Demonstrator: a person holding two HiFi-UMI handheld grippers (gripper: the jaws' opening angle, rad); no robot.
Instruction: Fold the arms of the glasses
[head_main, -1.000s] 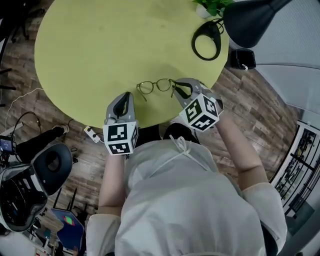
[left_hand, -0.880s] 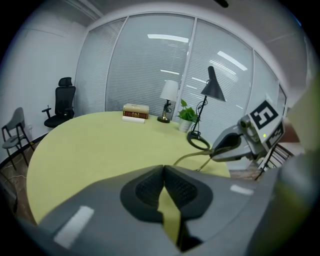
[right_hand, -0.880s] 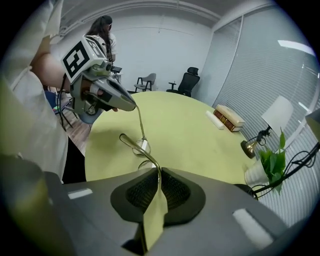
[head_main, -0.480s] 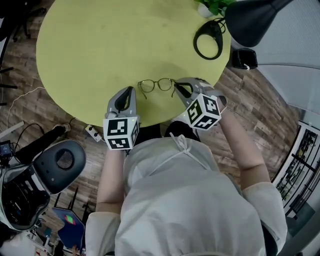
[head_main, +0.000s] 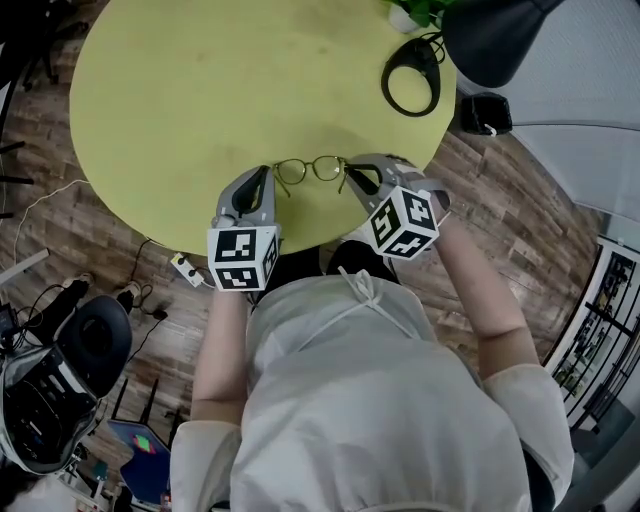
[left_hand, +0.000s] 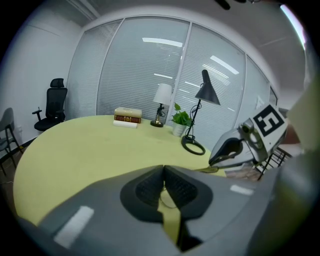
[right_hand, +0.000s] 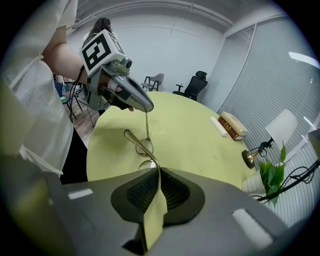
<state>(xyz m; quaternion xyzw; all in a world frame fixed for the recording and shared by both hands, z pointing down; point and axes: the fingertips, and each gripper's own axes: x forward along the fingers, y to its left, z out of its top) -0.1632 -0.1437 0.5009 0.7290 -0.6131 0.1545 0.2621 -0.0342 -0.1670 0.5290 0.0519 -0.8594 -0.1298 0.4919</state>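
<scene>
At the near edge of the table (head_main: 180, 90), the glasses (head_main: 312, 169) have both arms apparently not yet folded, the left gripper (head_main: 263, 178) clamped on one arm, the right gripper (head_main: 352, 180) on the other, so the folding itself remains.

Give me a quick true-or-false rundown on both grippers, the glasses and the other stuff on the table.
1. The right gripper is shut on one arm of the glasses. True.
2. The left gripper is wide open, well away from the glasses. False: it is shut on the other arm.
3. Books lie on the table. True.
4. The lamp stands at the table's middle. False: it stands near the edge.
</scene>
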